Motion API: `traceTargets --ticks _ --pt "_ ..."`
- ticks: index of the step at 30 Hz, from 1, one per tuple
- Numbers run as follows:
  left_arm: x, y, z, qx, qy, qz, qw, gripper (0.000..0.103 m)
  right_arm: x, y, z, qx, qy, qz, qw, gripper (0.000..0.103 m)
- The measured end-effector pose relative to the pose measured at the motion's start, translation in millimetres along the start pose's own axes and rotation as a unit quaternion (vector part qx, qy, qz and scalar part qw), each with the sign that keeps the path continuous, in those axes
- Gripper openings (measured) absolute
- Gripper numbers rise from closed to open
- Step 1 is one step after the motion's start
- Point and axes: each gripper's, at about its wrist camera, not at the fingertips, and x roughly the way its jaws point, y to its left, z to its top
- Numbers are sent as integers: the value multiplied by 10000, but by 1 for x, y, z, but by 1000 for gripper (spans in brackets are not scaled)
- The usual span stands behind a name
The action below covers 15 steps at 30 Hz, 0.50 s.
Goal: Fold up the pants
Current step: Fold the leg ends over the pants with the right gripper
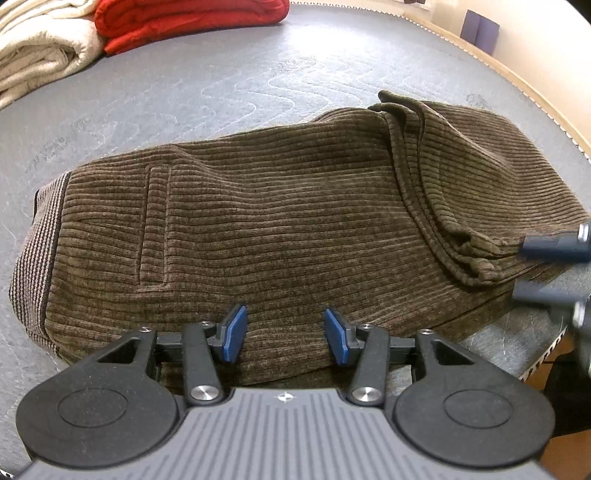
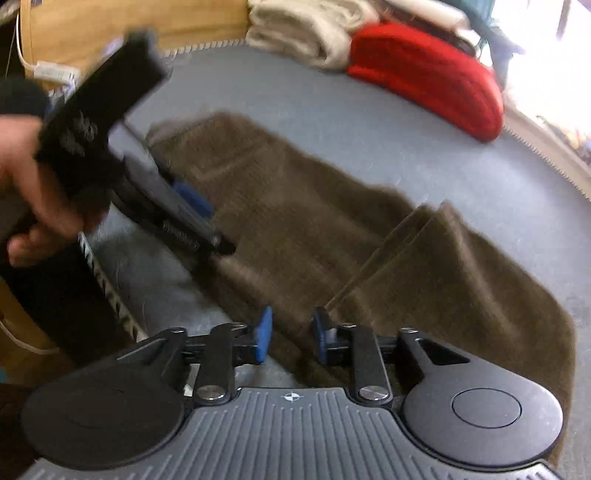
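- On the bed: one grey quilted mattress (image 1: 221, 92), the largest surface, carrying everything else.
- One pair of brown corduroy pants (image 1: 277, 229) lies flat across the mattress near its front edge, waistband to the left in the left wrist view; the leg ends are folded back over the body, forming a layered stack of cuffs.
- Two folded textiles at the far edge: one cream blanket (image 1: 40, 51) and one red blanket (image 1: 184, 22), touching each other, well apart from the pants.
- Two grippers. Left gripper (image 1: 284, 334): held low over the near hem, jaws apart, nothing between the blue pads.
- Right gripper (image 2: 291, 332): beside the folded cuffs, jaws spread, empty; this view is motion-blurred.
- One bare hand (image 2: 33, 192) wraps the left gripper's handle.
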Motion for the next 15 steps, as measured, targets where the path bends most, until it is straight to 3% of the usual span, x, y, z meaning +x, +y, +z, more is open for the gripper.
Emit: traceTargets --ticks 4,7,11,13,15 --pt "1 2 1 37 9 1 10000 54 20 -30 3 368 105 -510 9980 37" --pt "1 -1 0 65 11 18 10000 54 43 -35 -7 261 419 -479 9976 39" --pt "1 -2 -1 101 -3 48 9999 54 61 -31 -7 131 485 -538 9973 39" --pt "2 -3 -2 118 -5 60 9999 54 63 -28 -7 -28 513 -517 9973 36" --pt "2 -3 -2 103 0 61 9999 54 60 -24 -7 -201 467 -380 9980 16"
